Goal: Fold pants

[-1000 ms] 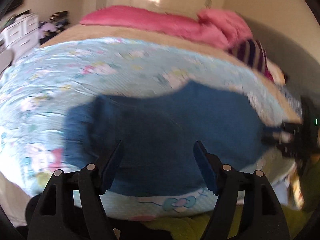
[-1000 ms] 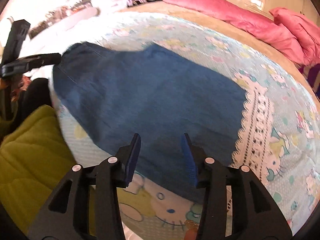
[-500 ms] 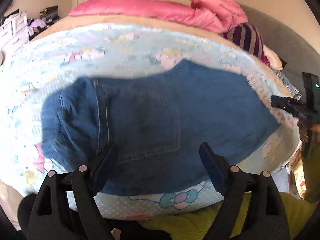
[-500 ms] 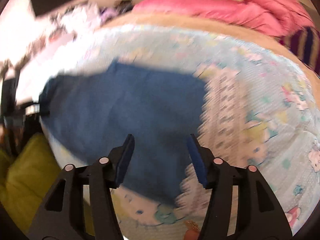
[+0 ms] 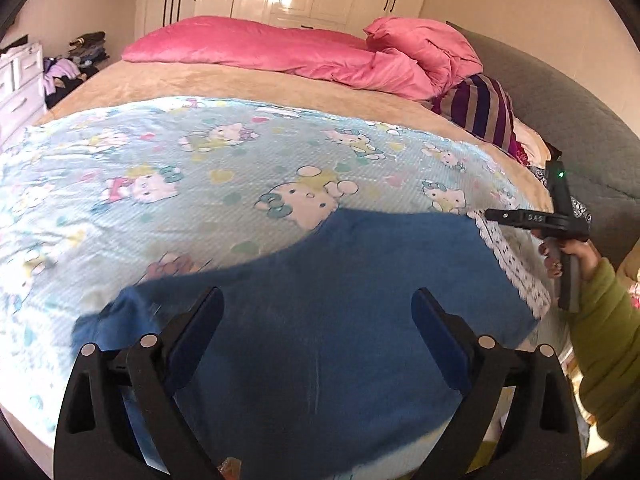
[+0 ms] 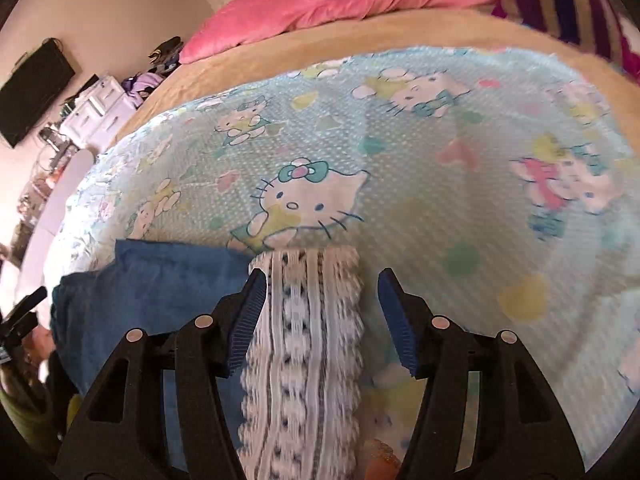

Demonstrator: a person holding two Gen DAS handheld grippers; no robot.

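Blue denim pants [image 5: 340, 320] lie flat on the light blue cartoon-cat sheet [image 5: 200, 168], near the bed's front edge. A white lace hem [image 5: 516, 272] borders their right end. My left gripper [image 5: 316, 320] is open and empty, just above the pants' middle. My right gripper [image 6: 320, 300] is open and empty, with the lace hem [image 6: 304, 344] between and below its fingers; the blue denim [image 6: 160, 296] lies to its left. The right gripper also shows in the left wrist view [image 5: 532, 218], held in a hand beyond the hem.
A tan blanket [image 5: 200, 80] covers the bed beyond the sheet. Pink bedding [image 5: 304, 52] and a striped cushion [image 5: 480, 108] lie at the far side. A grey headboard [image 5: 580, 120] curves on the right. White drawers [image 5: 20, 84] stand at the left.
My left gripper has moved right along the pants, towards the lace end. My right gripper has swung right, from over the blue denim to over the lace hem. Both stay open.
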